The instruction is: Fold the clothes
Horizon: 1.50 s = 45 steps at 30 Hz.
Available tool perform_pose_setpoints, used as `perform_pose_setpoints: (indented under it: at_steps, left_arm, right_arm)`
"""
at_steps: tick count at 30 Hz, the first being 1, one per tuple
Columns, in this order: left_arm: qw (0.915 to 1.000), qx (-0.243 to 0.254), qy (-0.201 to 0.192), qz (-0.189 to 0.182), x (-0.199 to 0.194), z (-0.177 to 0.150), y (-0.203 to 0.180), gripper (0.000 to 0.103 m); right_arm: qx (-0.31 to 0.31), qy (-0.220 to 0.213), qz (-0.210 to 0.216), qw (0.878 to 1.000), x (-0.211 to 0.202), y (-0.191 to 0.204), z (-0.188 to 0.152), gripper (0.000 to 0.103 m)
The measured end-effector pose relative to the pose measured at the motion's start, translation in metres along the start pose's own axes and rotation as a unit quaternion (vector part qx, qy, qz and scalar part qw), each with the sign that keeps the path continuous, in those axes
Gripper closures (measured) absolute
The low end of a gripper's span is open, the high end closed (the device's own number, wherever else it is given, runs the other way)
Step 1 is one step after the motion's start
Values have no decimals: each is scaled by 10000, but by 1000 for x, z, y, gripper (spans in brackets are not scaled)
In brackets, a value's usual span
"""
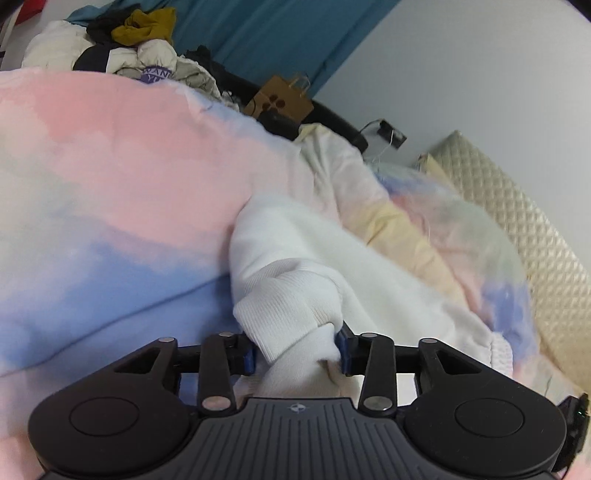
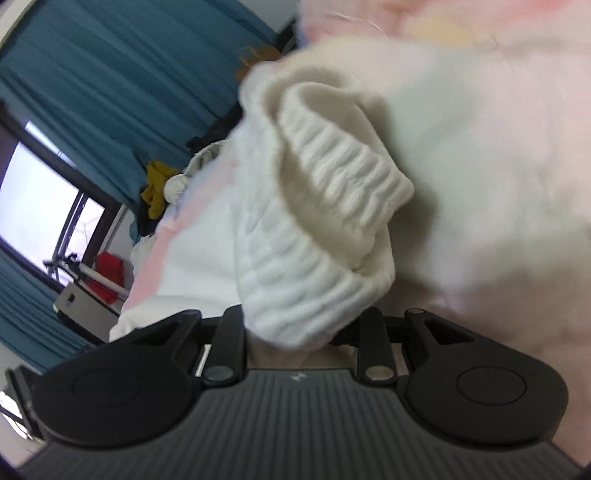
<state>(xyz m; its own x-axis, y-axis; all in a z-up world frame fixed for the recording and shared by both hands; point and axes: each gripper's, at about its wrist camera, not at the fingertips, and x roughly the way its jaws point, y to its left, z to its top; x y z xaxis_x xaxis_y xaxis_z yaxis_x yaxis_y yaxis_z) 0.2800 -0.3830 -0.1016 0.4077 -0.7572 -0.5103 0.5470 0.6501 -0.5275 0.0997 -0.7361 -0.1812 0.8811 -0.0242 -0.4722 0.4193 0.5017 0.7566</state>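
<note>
Over on the left, a heap of unfolded clothes (image 1: 122, 48) sits against the teal curtain (image 1: 266, 33), with a mustard-yellow garment (image 1: 146, 26) lying on top of the cream and dark pieces. Just below the heap the pastel sweatshirt (image 1: 110, 155) spreads out wide, dyed in soft pink, blue and pale yellow, its white fleecy inside turned out toward the middle. The left claw (image 1: 297, 354) sits at the near edge of that spread, its blue-padded jaws partly apart with a white ribbed cuff (image 1: 280, 314) bunched between them; the right pad presses into the cloth, while the left pad appears to stand just beside it, so I cannot tell for sure whether the grip is firm. Past the sweatshirt a brown paper bag (image 1: 282, 98) stands near the wall, and a quilted cream cushion (image 1: 524, 236) runs along the right edge.

The right claw (image 2: 295, 334) has its jaws narrow, closed on a second white ribbed cuff (image 2: 314, 229), which folds over itself and rises thick above the fingers, hiding their tips. Behind it the same pastel fabric fills the right side, blurred. Off to its left are a window (image 2: 40, 210) framed by the curtain and something red (image 2: 109, 273) on the floor.
</note>
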Motion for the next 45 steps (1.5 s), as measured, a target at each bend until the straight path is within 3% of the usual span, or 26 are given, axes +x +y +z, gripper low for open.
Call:
perform_pose_setpoints:
  at_steps: [6, 8, 11, 16, 19, 24, 26, 27, 28, 29, 35, 39, 45]
  left_arm:
    - [9992, 209, 82, 319, -27, 1, -12, 40]
    - [9983, 328, 42, 487, -52, 3, -23, 30]
    - [9965, 489, -77, 675, -94, 5, -40, 24]
    - [9938, 717, -385, 758, -158, 3, -73, 10]
    - [9941, 764, -486, 601, -192, -1, -91, 7]
    - [9868, 1239, -751, 722, -245, -13, -129, 1]
    - [9836, 1418, -847, 727, -265, -20, -141, 0]
    - [9817, 1508, -865, 772, -274, -23, -146, 0]
    - [9798, 1596, -884, 817, -282, -27, -152, 0]
    - [9775, 1694, -904, 875, -290, -32, -157, 0]
    - [9574, 2299, -1010, 1427, -326, -67, -179, 0]
    - [9529, 2216, -1125, 1736, -340, -88, -173, 0]
    - [9595, 1810, -1289, 1731, -359, -102, -142, 0]
  right_arm:
    - [580, 96, 104, 9982, -15, -8, -13, 66]
    - [423, 103, -130, 9990, -28, 3, -12, 57]
    - [155, 109, -492, 9986, -48, 18, -11, 50]
    - [-824, -46, -953, 9920, -93, 60, -18, 49]
    - [-1278, -217, -980, 9867, -126, 85, -26, 43]
    - [-1903, -680, -929, 9750, -183, 120, -46, 40]
    - [-2048, -851, -895, 9710, -201, 137, -61, 30]
    - [-2140, -922, -868, 9686, -209, 146, -67, 30]
    - [-2254, -973, -817, 9659, -217, 154, -75, 27]
    - [-2369, -997, -763, 9634, -222, 162, -83, 17]
    - [-2960, -1124, -674, 9461, -243, 199, -129, 16]
    - [-2961, -1262, -712, 9441, -251, 200, -157, 16]
    - [-2997, -1317, -965, 9400, -238, 191, -185, 16]
